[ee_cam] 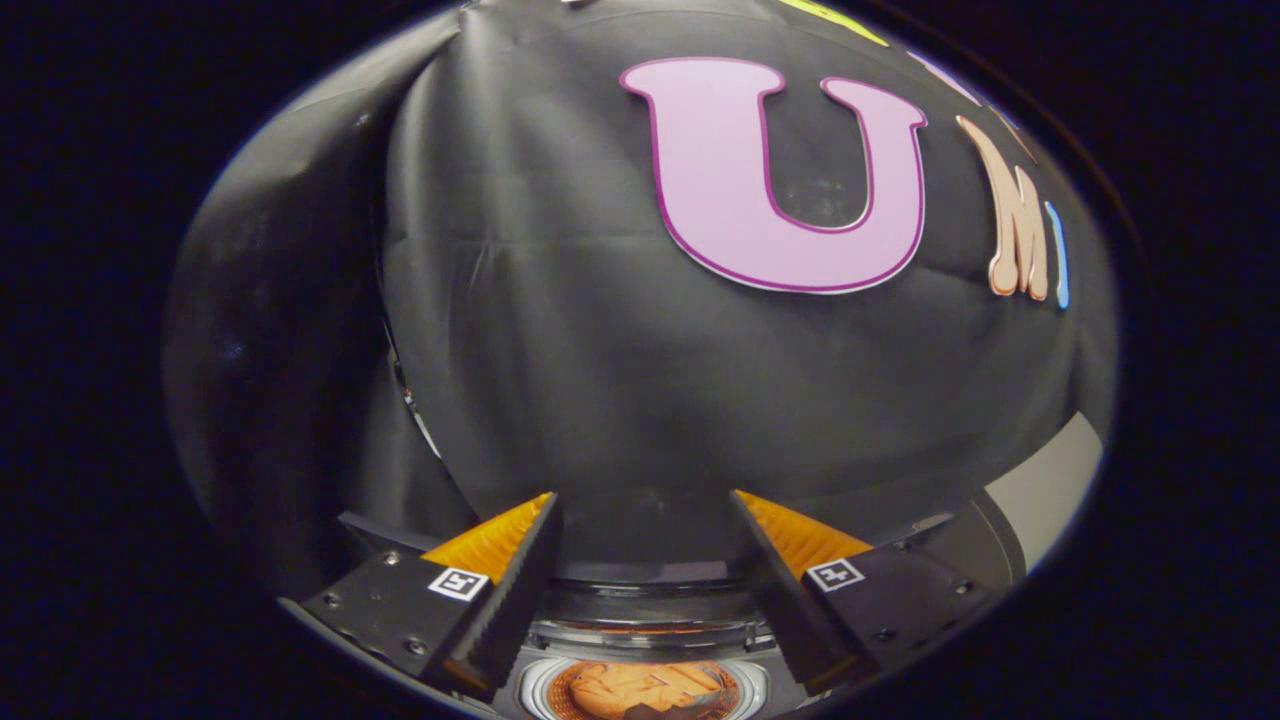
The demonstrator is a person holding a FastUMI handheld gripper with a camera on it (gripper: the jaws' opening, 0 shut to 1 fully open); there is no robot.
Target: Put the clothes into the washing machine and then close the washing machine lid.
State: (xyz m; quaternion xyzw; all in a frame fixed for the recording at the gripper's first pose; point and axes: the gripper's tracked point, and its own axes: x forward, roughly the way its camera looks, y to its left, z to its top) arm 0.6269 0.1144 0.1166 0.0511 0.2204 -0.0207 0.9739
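With clothes [640,690] lying in the washing machine's drum [642,640] below, the released, empty claw [645,560] likely needs to find the lid next.

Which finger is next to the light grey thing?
The right finger, with the grey panel just beyond it; the left finger has black cloth behind. The gripper is open above the washing machine.

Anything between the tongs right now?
No, nothing is held between the open tongs; in the gripper view, the washing machine's drum opening lies below the gap.
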